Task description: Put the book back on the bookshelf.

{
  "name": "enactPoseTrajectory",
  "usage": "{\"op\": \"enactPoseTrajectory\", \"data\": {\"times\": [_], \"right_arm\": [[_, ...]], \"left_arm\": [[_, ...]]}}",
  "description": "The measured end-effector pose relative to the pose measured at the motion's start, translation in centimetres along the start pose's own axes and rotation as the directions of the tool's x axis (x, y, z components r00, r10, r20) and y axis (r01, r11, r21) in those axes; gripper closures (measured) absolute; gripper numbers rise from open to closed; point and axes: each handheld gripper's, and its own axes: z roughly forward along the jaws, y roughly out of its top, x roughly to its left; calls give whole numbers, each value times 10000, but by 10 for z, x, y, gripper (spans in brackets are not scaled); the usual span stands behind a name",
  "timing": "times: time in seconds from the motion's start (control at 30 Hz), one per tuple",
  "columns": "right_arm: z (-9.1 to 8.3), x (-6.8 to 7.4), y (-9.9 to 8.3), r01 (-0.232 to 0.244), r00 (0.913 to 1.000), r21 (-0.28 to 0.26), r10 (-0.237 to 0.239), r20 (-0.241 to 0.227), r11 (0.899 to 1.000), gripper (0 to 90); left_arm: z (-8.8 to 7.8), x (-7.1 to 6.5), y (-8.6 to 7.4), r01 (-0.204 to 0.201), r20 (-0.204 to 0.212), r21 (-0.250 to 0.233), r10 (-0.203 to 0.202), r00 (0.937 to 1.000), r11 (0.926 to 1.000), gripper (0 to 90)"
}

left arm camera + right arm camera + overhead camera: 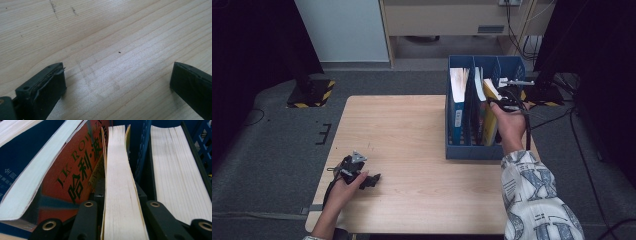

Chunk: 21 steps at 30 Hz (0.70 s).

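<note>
The right gripper [122, 220], low in the frame, clamps a yellow-covered paperback [120, 182] by its page edge: light, floppy, best pinched near the spine.

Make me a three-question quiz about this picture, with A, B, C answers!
1. Where is the blue file box?
A. table's far right
B. table's near left
C. on the floor

2. What colour is the cover of the book leaning beside the gripped one?
A. green
B. red-orange
C. pink

3. What is the right gripper doing?
A. hanging open
B. lying on the table
C. clamping a book

Answers: 1 A, it stands by the table's far right edge. 2 B, the cover is red-orange. 3 C, its fingers squeeze the pages.
</note>
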Motion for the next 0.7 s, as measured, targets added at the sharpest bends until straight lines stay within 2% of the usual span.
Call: {"op": "enactPoseTrajectory", "data": {"times": [0.7], "right_arm": [[-8,6,9,129,9999,9,-129,7,9999,741]], "left_arm": [[0,-1,0,35,12,-34,-35,10000,10000,0]]}}
